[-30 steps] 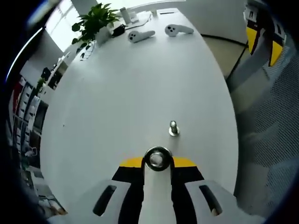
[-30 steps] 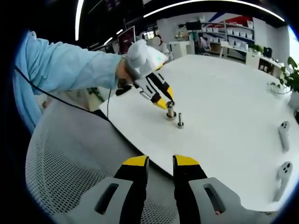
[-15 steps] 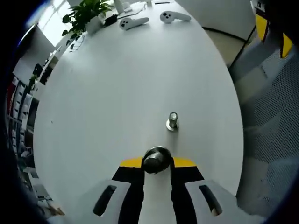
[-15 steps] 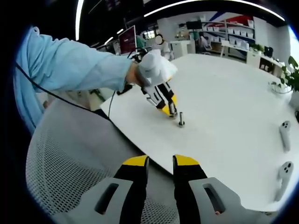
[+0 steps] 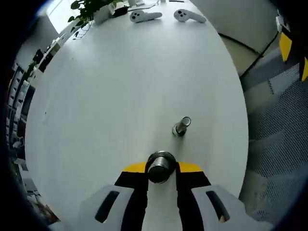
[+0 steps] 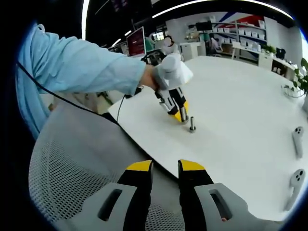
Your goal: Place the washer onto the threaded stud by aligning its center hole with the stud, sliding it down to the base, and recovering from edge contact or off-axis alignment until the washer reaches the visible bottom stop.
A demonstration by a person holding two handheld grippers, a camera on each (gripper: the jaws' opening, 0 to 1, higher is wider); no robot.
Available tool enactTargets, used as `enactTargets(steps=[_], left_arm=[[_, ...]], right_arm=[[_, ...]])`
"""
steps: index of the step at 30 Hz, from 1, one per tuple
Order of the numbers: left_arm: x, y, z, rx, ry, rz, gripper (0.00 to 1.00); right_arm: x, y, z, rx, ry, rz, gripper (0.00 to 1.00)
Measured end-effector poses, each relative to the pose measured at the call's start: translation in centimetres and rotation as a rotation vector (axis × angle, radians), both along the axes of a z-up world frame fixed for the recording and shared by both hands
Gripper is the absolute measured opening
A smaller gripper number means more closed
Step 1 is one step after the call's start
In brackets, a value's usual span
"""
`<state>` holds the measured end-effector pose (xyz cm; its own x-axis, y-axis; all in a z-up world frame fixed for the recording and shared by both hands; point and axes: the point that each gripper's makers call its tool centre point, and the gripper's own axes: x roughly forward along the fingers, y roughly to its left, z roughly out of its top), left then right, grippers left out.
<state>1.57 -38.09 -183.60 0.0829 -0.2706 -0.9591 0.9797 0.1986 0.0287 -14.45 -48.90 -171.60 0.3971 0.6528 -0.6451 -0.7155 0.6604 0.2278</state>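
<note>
A steel washer (image 5: pixel 161 167) sits between the yellow-tipped jaws of my left gripper (image 5: pixel 161 169), which is shut on it. The threaded stud (image 5: pixel 181 126) stands on the white table (image 5: pixel 120 96), a short way ahead and slightly right of the washer, bare. In the right gripper view, a gloved hand holds my left gripper (image 6: pixel 182 115) tilted down just left of the stud (image 6: pixel 192 126), apart from it. My right gripper (image 6: pixel 165 169) hangs off the table over a mesh chair, its jaws a small gap apart with nothing between them.
Two white controllers (image 5: pixel 146 16) (image 5: pixel 189 16) and a potted plant (image 5: pixel 89 7) lie at the table's far end. A grey mesh chair (image 6: pixel 72 183) stands by the near table edge. A light blue sleeve (image 6: pixel 82 67) reaches in from the left. Shelves (image 6: pixel 245 36) line the far wall.
My left gripper has carried the washer to the right, from well left of the stud to close beside it. The right gripper has stayed over the chair.
</note>
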Motion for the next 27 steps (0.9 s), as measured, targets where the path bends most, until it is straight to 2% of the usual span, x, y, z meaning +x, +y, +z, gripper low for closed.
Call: enactTargets(steps=[1,3,8,10,13,15,18,20,24,26,27], left_arm=[[0.0,0.1,0.0,0.002,-0.004,-0.002,0.20],[0.2,0.2,0.4,0.003,-0.058,-0.066,0.22],[-0.2,0.5,2.4,-0.040,-0.077,-0.035,0.22],[-0.3,0.8,3.7,-0.072,-0.086,0.009,0.22],[-0.3,1.2,6.1,-0.147,-0.110,0.088,0.22],[0.0,1.9,8.1,-0.184,-0.164,0.124,0.21],[-0.4,2.6,11.3,-0.260,-0.198,0.198,0.21],[-0.6,3.6,13.7,-0.299,-0.247,0.232,0.20],[-2.3,6.0,17.6,-0.369,-0.311,0.313,0.15],[-3.5,7.1,19.3,-0.417,-0.324,0.356,0.16],[-4.2,7.6,19.6,-0.415,-0.320,0.358,0.19]], right_arm=[[0.0,0.0,0.0,0.001,0.000,0.002,0.23],[-0.1,0.1,0.0,0.002,0.000,0.009,0.23],[-0.1,0.3,0.1,0.006,-0.004,0.018,0.23],[-0.1,0.4,0.1,0.005,-0.006,0.024,0.23],[-0.3,0.5,0.1,0.003,-0.008,0.038,0.23],[-0.4,0.7,0.1,0.002,-0.008,0.055,0.23],[-0.5,1.0,0.2,-0.002,-0.011,0.075,0.23],[-0.8,1.1,0.0,-0.012,-0.008,0.094,0.23],[-1.1,1.0,-0.3,-0.025,0.008,0.102,0.23],[-1.2,1.1,-0.4,-0.021,0.023,0.103,0.23],[-1.2,1.0,-0.4,-0.023,0.024,0.103,0.23]])
